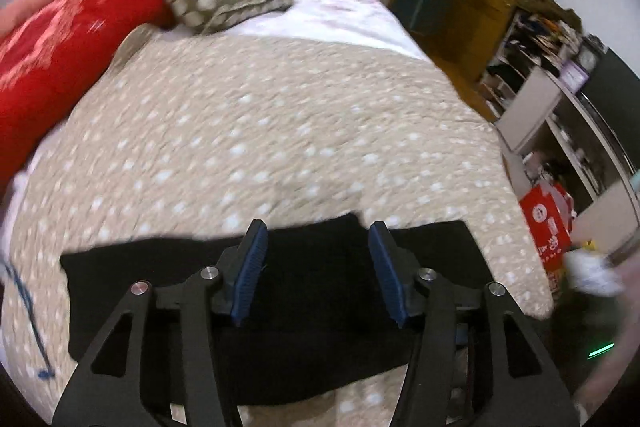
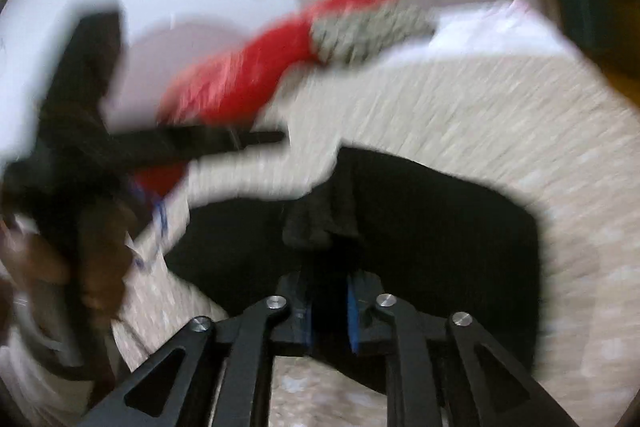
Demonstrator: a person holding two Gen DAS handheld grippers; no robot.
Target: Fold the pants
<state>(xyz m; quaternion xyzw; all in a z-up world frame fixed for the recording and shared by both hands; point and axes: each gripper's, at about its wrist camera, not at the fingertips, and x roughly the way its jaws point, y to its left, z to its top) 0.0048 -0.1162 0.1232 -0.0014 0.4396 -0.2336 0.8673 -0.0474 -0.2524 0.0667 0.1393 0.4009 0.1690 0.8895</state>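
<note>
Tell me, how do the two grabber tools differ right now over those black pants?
The left gripper has its jaws spread wide with nothing between them, hovering above the black pants. The right gripper has its jaws pinched nearly together on a raised bunch of the pants' fabric. The left wrist view is fairly sharp; the right wrist view is heavily blurred. Both share black arms, blue finger pads and the spotted beige bedspread beneath.

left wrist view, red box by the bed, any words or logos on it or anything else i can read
Red box: a round white logo and white characters on its side, too blurred and small to read.
Shelf clutter: labels too small to read.
Black pants, spotted bedspread: no text.
Right wrist view: motion-blurred, nothing readable.
</note>
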